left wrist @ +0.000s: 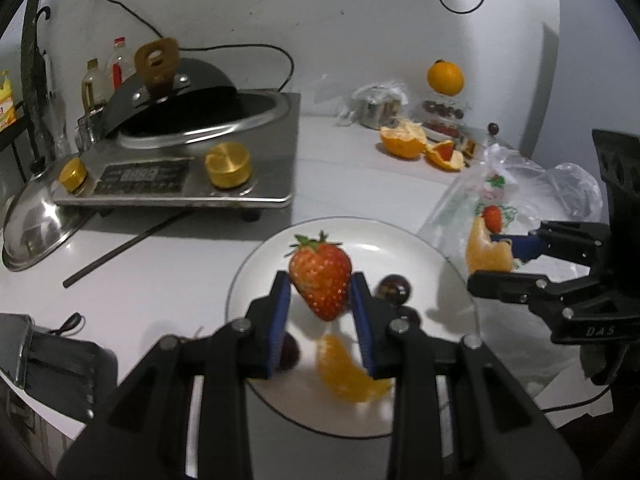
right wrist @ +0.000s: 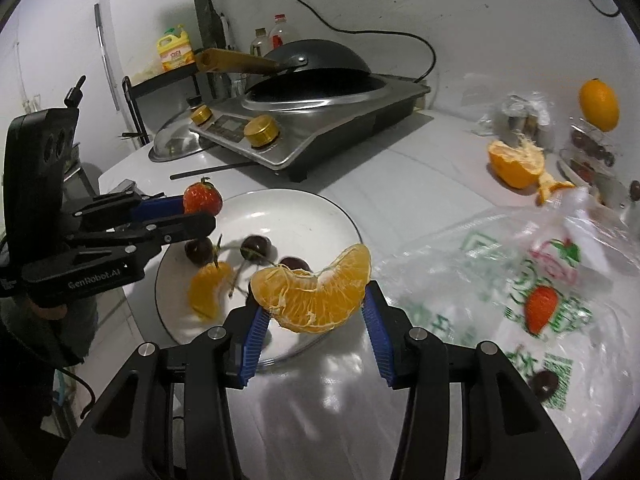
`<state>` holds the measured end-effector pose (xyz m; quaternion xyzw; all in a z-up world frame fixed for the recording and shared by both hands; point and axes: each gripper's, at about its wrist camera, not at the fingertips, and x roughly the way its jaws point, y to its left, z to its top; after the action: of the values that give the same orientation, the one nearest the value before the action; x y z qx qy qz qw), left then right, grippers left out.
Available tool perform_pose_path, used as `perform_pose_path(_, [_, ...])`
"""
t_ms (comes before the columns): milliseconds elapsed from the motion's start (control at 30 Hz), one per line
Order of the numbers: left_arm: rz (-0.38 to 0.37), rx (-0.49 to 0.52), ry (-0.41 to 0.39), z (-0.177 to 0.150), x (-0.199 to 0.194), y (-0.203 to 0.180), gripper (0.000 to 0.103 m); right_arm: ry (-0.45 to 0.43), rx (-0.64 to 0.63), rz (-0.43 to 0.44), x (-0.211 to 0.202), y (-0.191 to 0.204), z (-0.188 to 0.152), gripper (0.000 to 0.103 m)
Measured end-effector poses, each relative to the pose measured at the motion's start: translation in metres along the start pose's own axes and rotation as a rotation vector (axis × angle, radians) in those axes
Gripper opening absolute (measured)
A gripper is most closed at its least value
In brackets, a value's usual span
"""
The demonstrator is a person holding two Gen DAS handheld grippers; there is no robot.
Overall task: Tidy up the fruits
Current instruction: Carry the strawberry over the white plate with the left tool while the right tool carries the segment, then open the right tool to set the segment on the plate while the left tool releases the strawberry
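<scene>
I am holding the left gripper with its jaws clamped on a strawberry, above the white plate. The plate is carrying dark cherries and an orange segment. I am holding the right gripper with its jaws closed on a second orange piece, beside the plate, over the white bench. A plastic bag is lying to the right.

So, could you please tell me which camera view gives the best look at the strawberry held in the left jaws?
The left wrist view: the strawberry sits large and central between the blue pads, leaves up, above the white plate. The right wrist view shows the same strawberry only small, from the side, partly hidden by the left gripper.
</scene>
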<state>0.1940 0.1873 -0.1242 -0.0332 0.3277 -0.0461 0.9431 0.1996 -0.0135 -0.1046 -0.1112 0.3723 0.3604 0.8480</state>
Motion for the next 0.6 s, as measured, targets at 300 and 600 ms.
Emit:
perform_pose_path(300, [0.009, -0.017, 0.024, 0.002, 0.023, 0.021, 0.031, 0.006, -0.006, 0.028, 0.031, 0.008, 0.022, 0.049])
perform_pose_path(600, [-0.036, -0.029, 0.069, 0.001, 0.036, 0.022, 0.033, 0.046, 0.084, 0.048, 0.064, 0.005, 0.036, 0.049])
